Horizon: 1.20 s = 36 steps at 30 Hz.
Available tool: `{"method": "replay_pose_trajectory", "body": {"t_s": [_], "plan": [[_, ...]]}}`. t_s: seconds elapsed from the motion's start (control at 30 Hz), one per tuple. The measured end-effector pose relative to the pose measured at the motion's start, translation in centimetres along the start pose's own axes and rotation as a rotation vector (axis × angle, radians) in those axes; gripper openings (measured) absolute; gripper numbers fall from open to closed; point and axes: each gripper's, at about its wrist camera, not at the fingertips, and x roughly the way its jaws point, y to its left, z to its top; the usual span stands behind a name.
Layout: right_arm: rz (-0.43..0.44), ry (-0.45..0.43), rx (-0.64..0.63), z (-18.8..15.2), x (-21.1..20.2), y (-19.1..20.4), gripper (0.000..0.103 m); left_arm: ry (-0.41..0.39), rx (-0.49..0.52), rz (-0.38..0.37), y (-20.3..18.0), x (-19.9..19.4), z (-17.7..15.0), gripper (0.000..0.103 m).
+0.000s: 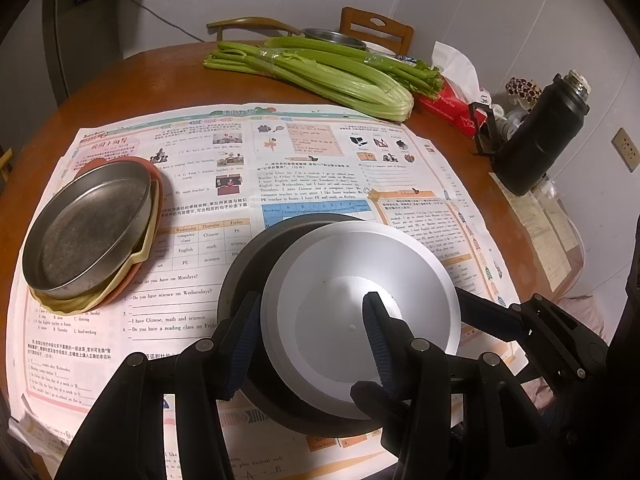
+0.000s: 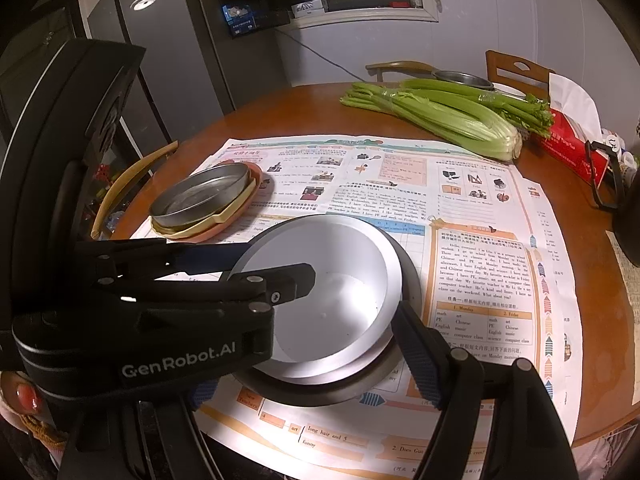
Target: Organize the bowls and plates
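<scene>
A white bowl (image 1: 360,280) (image 2: 320,288) rests tilted inside a dark bowl (image 1: 248,256) (image 2: 408,280) on the newspaper. My left gripper (image 1: 314,294) (image 2: 276,266) is shut on the white bowl's near wall, with one finger (image 1: 380,340) inside and the other outside the rim. My right gripper (image 2: 312,312) stands open around the dark bowl's near side. Its right finger (image 2: 420,352) is close beside the rim, and its left finger is mostly hidden under the left gripper. A metal pan (image 1: 88,228) (image 2: 200,194) sits on a cream plate (image 1: 140,256) and a reddish plate (image 1: 156,176) at the left.
Newspaper (image 1: 280,168) covers the round wooden table (image 1: 152,76). At the back lie celery stalks (image 1: 320,76), a metal bowl (image 1: 332,36) and a red tissue box (image 1: 448,108). A black flask (image 1: 540,132) stands at the right edge. Chairs and a fridge (image 2: 172,60) are behind.
</scene>
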Motion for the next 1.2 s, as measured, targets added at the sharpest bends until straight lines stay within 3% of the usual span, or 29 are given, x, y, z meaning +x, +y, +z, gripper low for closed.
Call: {"method": "replay_pose_trajectory", "body": {"t_s": [0.23, 0.37, 0.93, 1.2], "plan": [[-0.008, -0.013, -0.01, 0.0, -0.3, 0.3, 0.077, -0.01, -0.003, -0.007, 0.1, -0.5, 0.0, 0.053], [-0.078, -0.032, -0.033, 0.1, -0.5, 0.4, 0.077, -0.031, -0.008, -0.005, 0.5, -1.2, 0.1, 0.053], [-0.074, -0.141, 0.07, 1.2, -4.0, -2.6, 0.078, -0.083, -0.063, 0.018, 3.1, -3.6, 0.3, 0.055], [-0.081, -0.133, 0.141, 1.1, -3.8, -4.5, 0.078, -0.084, -0.075, 0.046, 3.1, -3.5, -0.3, 0.059]]}}
